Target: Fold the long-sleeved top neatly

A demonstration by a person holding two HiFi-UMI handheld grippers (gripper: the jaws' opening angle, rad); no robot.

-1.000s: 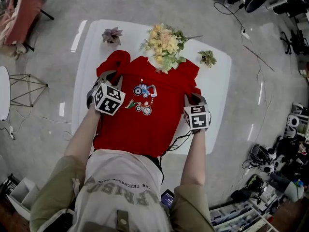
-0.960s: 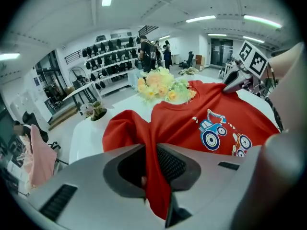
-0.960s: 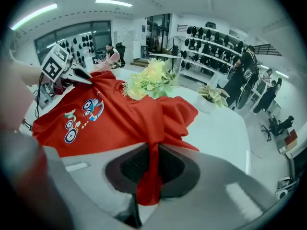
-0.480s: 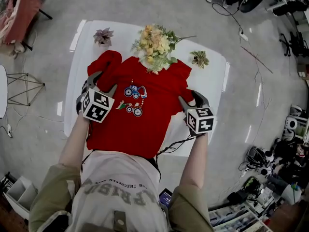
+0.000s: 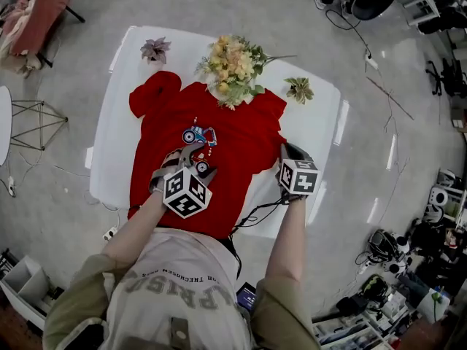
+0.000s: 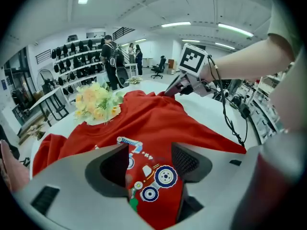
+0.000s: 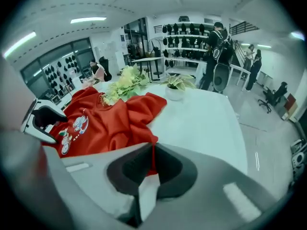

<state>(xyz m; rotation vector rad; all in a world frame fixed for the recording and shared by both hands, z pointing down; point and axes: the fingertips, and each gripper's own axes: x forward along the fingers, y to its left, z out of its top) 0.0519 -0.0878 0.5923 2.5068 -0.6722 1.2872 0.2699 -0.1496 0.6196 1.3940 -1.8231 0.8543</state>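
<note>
On the counter (image 5: pixel 314 122) my right hand-held gripper (image 7: pixel 152 152) pinches an edge of the limp, light-looking top (image 5: pixel 226 141); my left hand-held gripper (image 6: pixel 149 161) is open.

Ahead of the left tongs (image 5: pixel 191 157) and right tongs (image 5: pixel 287 149), a bouquet (image 5: pixel 232 68), a purple plant (image 5: pixel 155 49) and a green plant (image 5: pixel 299 89) crowd the bench's (image 5: pixel 321 126) far edge. The red top (image 5: pixel 226 119) fills between; bare bench lies open outside each.
</note>
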